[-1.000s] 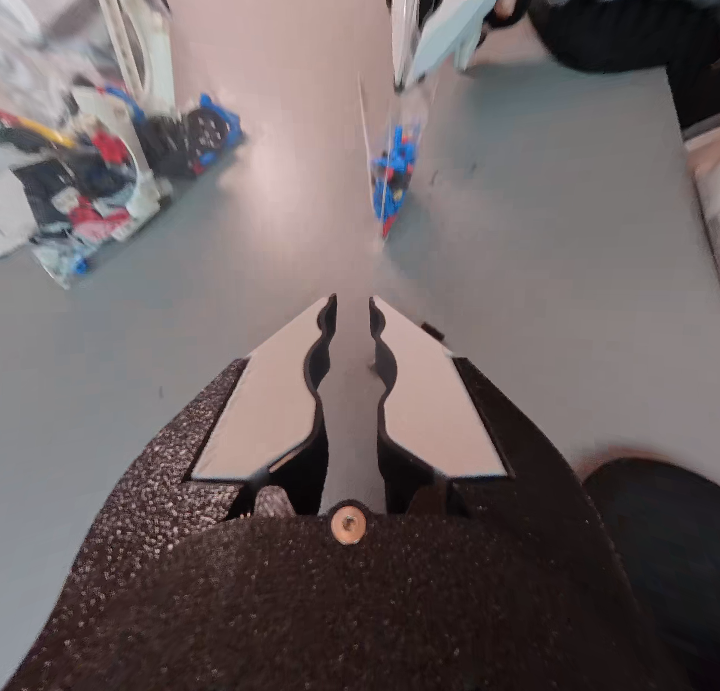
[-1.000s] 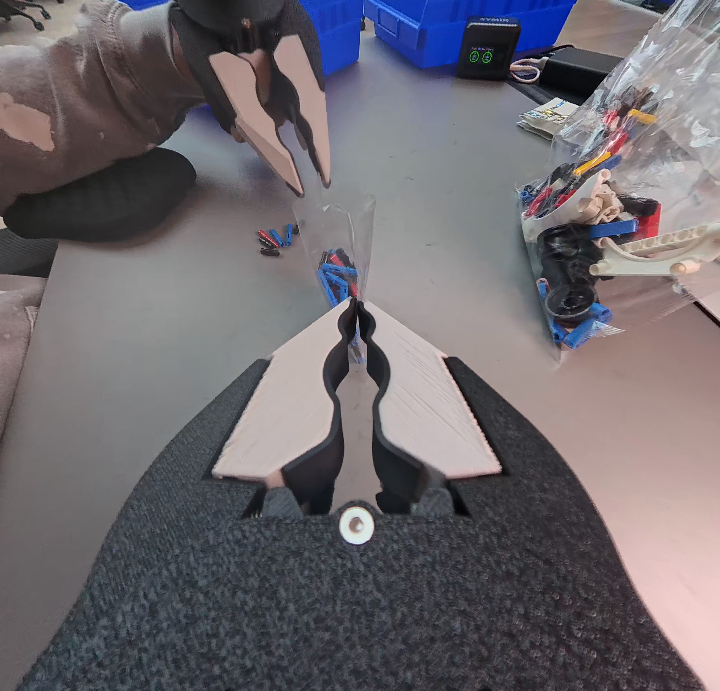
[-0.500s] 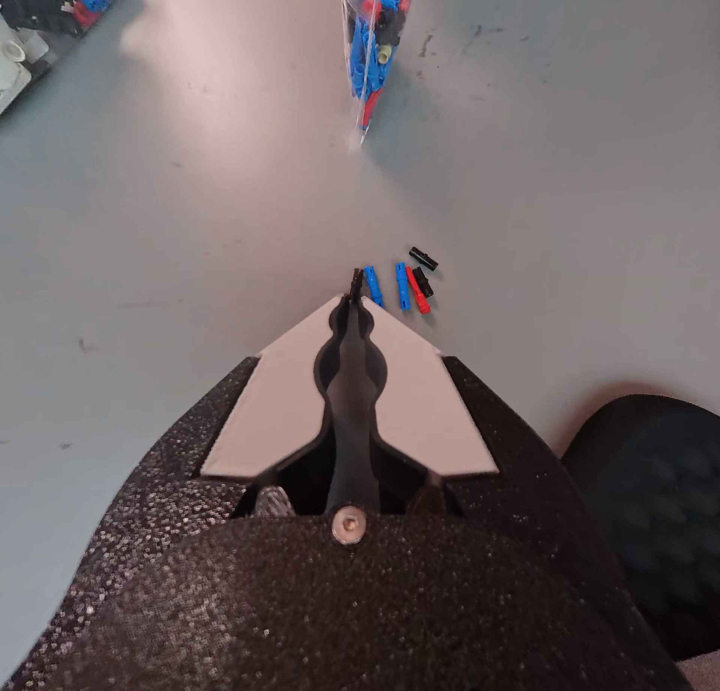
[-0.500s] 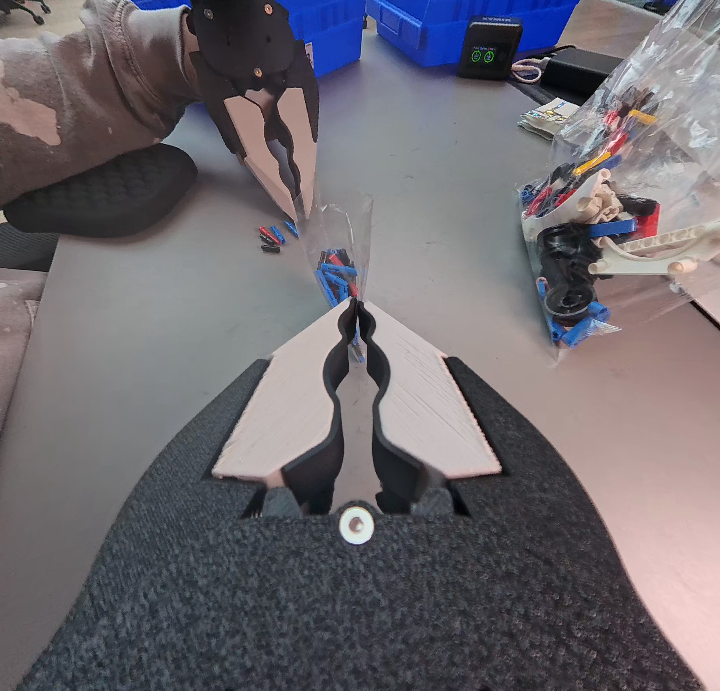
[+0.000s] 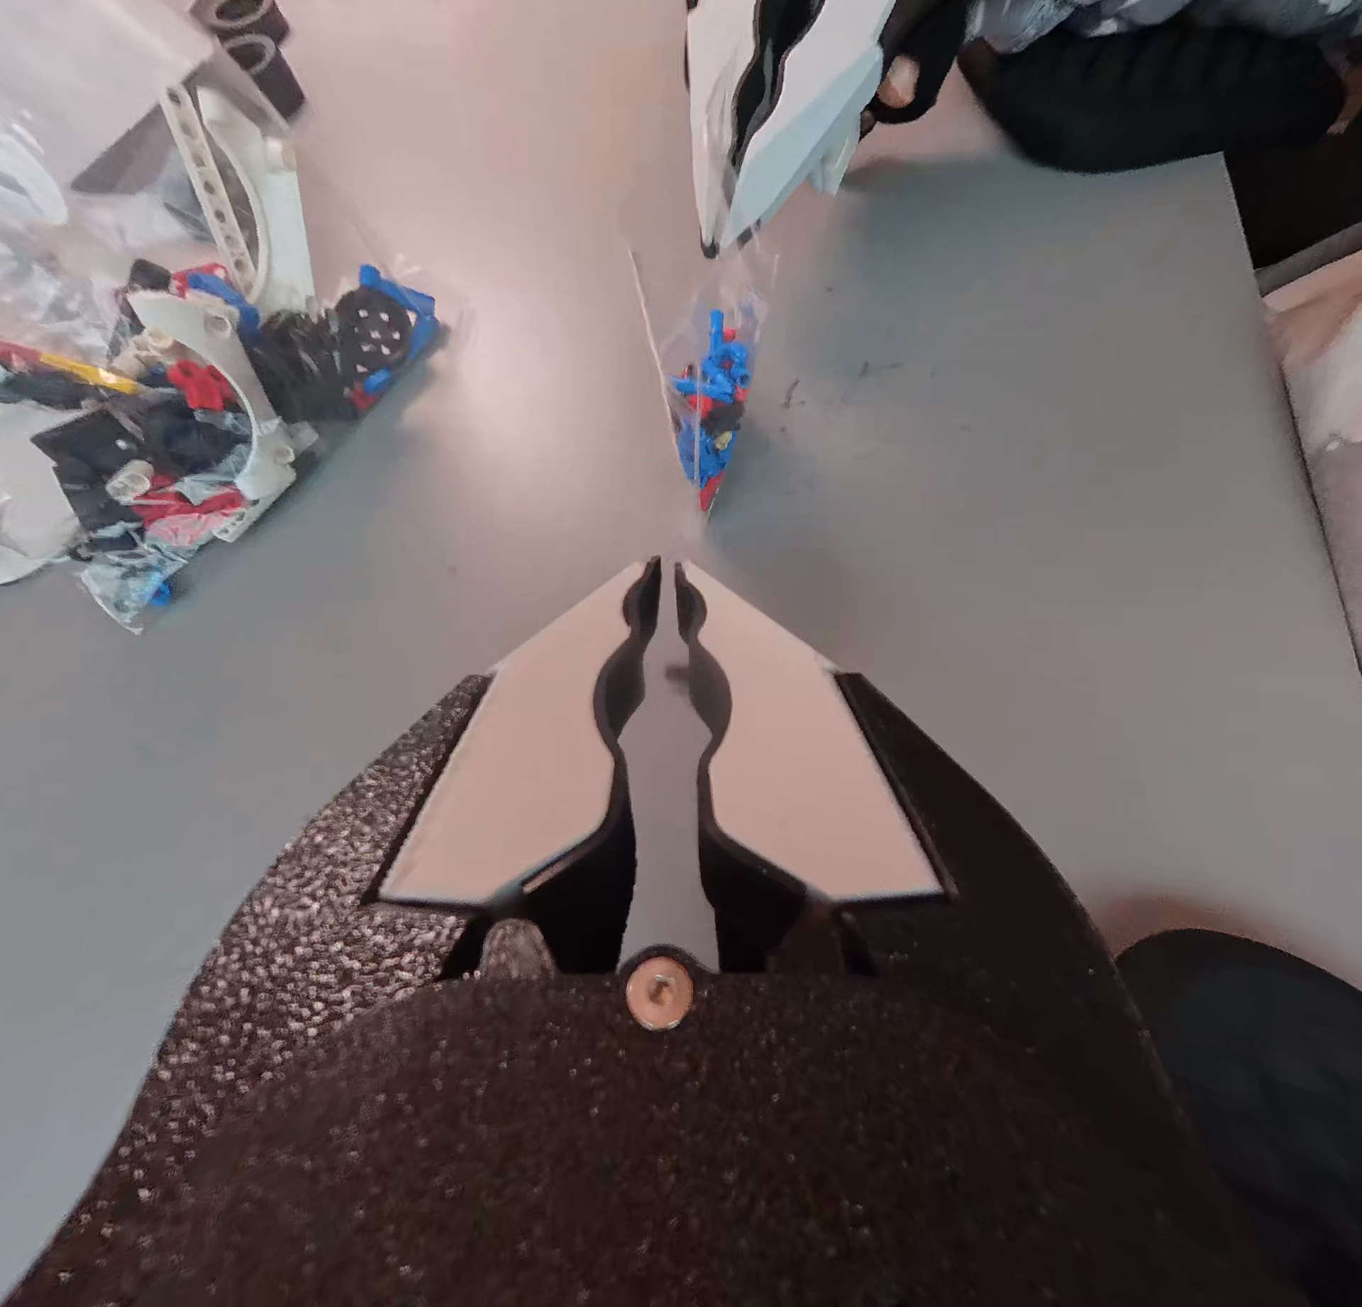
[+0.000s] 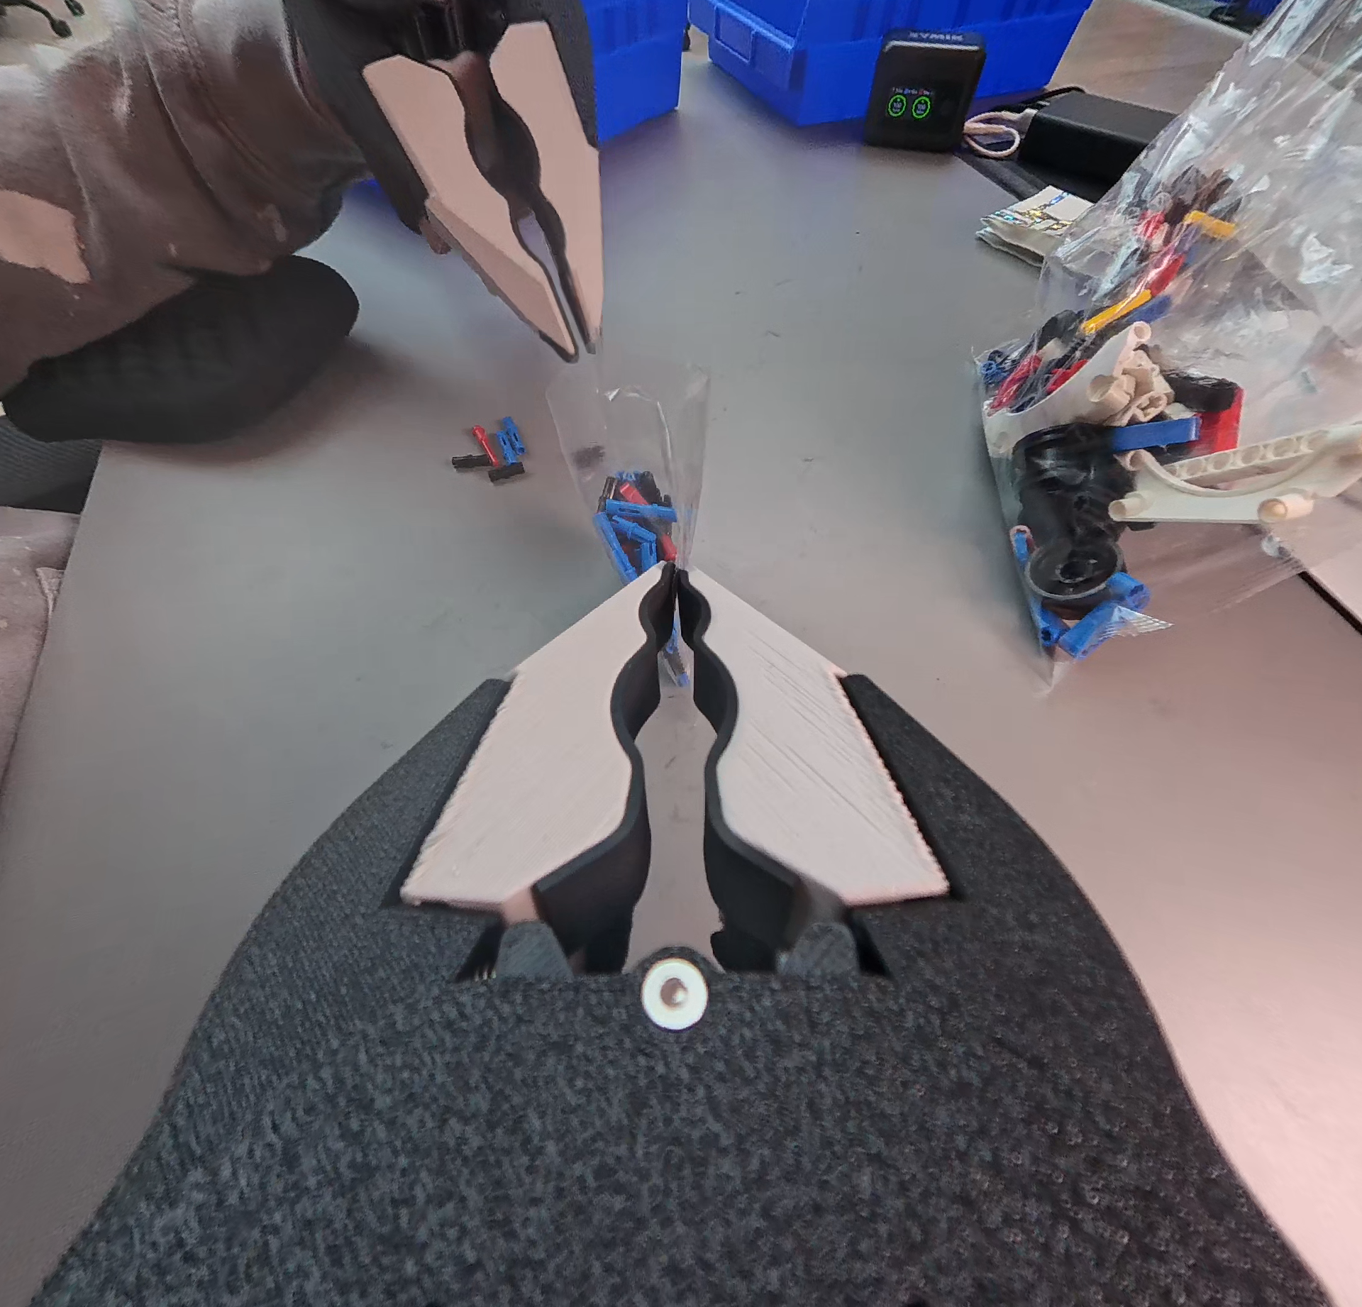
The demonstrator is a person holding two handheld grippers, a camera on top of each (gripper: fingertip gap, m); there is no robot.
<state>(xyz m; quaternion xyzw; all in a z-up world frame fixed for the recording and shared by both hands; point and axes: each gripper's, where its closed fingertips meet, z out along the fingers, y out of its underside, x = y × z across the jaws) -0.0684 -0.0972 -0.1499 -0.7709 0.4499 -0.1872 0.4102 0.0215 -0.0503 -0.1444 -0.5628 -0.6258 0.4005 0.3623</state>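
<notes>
On the left of the grey table (image 6: 221,645), a grey sleeve (image 6: 147,129) rests on a black pad (image 6: 184,357). From it the left gripper (image 6: 582,346) points steeply down, its tips just above the open mouth of a small clear bag (image 6: 634,461). Its jaws are drawn nearly together with a thin gap showing; whether something tiny sits between the tips I cannot tell.

Just left of the bag lies a loose cluster of pins (image 6: 494,450), blue, red and black, mostly lying flat at mixed angles.

The small bag stands roughly upright, long axis vertical, mouth upward, with blue, red and black pins heaped at the bottom. The right gripper (image 6: 672,571) is clamped on its near lower edge; the pinched plastic is partly hidden between the jaws. In the left wrist view the right gripper (image 5: 718,247) is blurred and cut off at the top.

Farther right sits a large clear bag (image 6: 1179,424) of mixed toy parts, running out of frame. Behind are blue bins (image 6: 847,26) and a small black device (image 6: 925,92).
</notes>
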